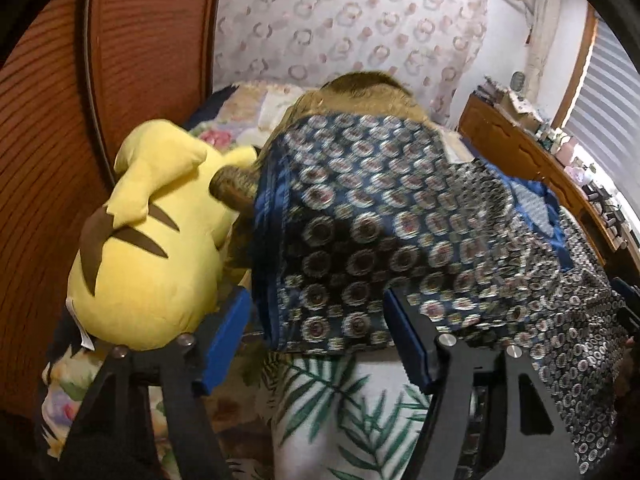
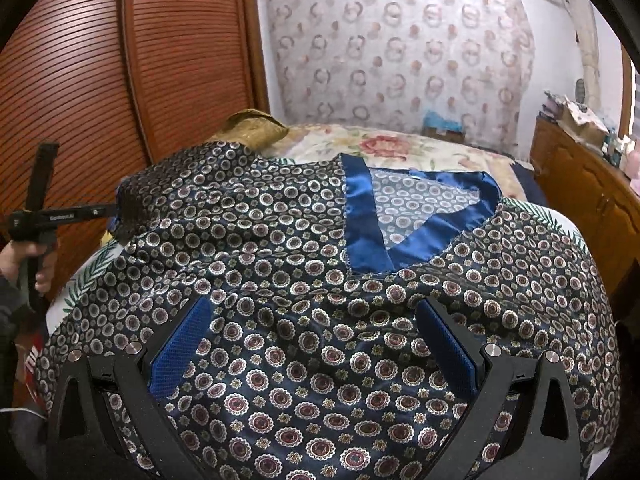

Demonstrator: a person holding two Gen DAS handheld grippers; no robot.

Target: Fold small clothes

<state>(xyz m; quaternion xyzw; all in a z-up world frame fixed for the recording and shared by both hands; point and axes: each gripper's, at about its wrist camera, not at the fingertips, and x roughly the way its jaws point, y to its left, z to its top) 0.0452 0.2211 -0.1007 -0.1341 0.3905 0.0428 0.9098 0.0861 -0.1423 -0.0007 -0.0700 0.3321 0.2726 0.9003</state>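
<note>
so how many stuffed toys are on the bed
1: a yellow plush toy lies beside the patterned top, near the wooden louvered door. It shows only in the left wrist view; the draped fabric may hide others.

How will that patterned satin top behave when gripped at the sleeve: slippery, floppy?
Probably slippery: the patterned top has a satin sheen, clearest on its blue neck trim. Likely floppy: it wrinkles and drapes over the bed. Seems light; its lifted sleeve edge hangs loosely.
</note>
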